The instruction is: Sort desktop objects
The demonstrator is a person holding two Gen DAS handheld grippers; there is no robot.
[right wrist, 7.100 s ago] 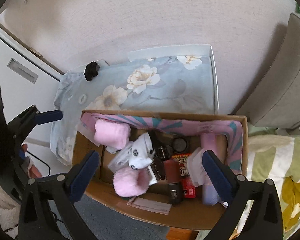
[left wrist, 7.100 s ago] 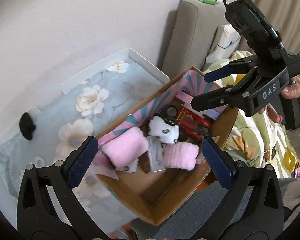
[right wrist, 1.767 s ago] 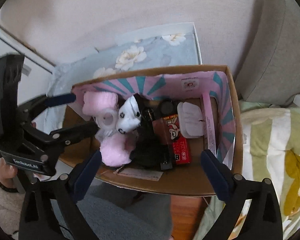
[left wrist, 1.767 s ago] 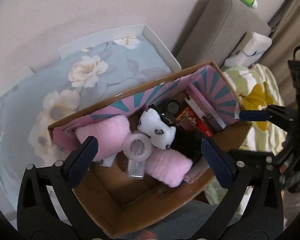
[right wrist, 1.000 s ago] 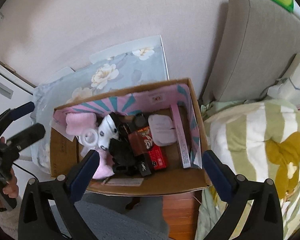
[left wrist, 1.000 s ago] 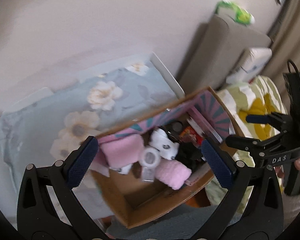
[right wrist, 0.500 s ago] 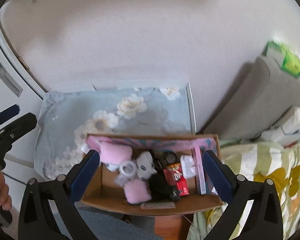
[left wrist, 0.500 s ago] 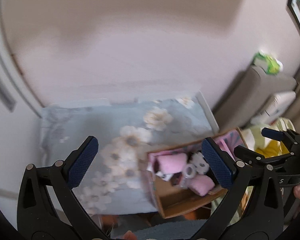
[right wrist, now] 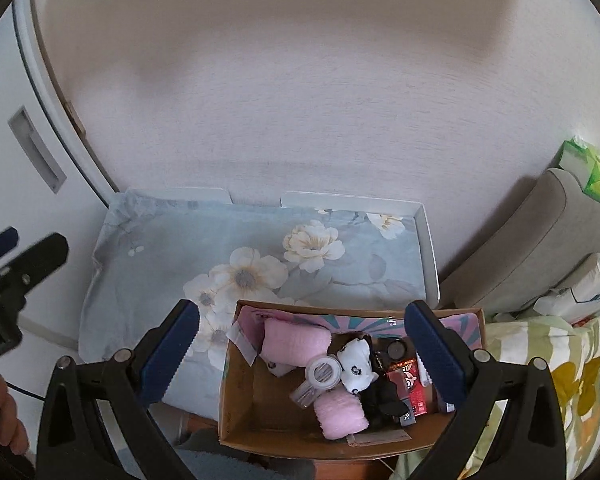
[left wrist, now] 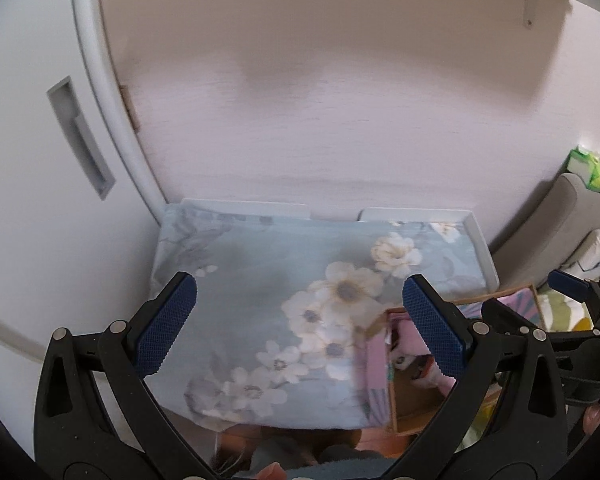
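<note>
While both grippers' fingers (right wrist: pixel 182 338) gape empty, cardboard box (right wrist: pixel 244 412) holds 2 pink rolls (right wrist: pixel 294 342), tape (right wrist: pixel 322 372).

In the left wrist view, the cardboard box (left wrist: pixel 396 420) at lower right is mostly hidden behind the left gripper's (left wrist: pixel 300 326) right finger, its contents a blur. The right gripper (left wrist: pixel 572 320) is cut off by the right edge.

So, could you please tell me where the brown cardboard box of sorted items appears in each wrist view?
Left wrist: brown cardboard box at lower right, partly hidden behind the left gripper.
Right wrist: box at bottom centre, contents visible.
Shared landmark: pale blue floral cloth, under the box's far-left corner.
</note>
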